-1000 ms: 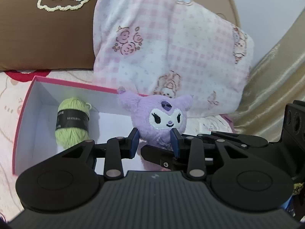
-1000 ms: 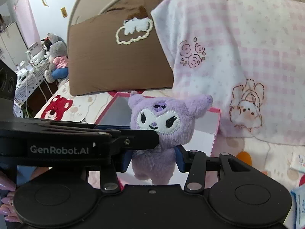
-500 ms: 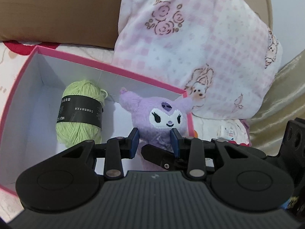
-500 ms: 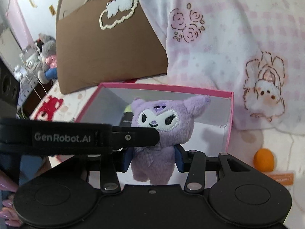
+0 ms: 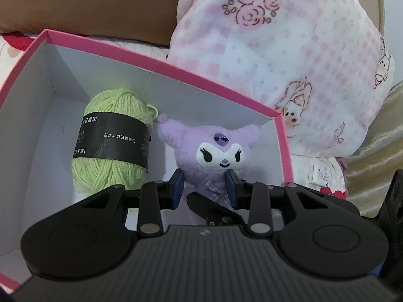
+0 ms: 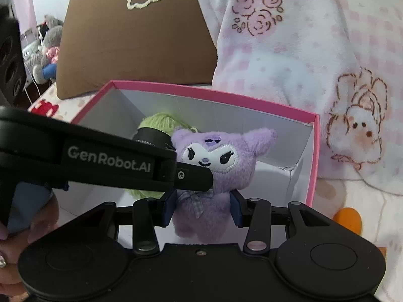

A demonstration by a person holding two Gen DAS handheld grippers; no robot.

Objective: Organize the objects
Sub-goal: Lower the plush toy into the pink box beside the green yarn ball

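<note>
**Purple plush pinched by both grippers over pink box**

Purple plush toy [image 5: 216,151] upright, face to camera, hanging inside the open pink box [image 5: 176,68], toward its 3 o'clock side. Left gripper [image 5: 204,188] pads squeeze the plush body just under the face, plush at 12 o'clock from the fingertips. Right gripper [image 6: 203,207] pinches the same toy lower on the body, blue pads pressed into both sides of the fur; feet hang at 6 o'clock below the pads. Left gripper's finger crosses the right wrist view from 9 o'clock and ends at the plush chin. Green yarn ball [image 5: 113,146] with black label lies in the box at 9 o'clock of the plush, near its ear. Pink checked blanket [image 5: 289,58] behind box at 1 o'clock, brown pillow [image 6: 131,42] at 11 o'clock. Hand [image 6: 15,249] at the lower left edge of the right wrist view
</note>
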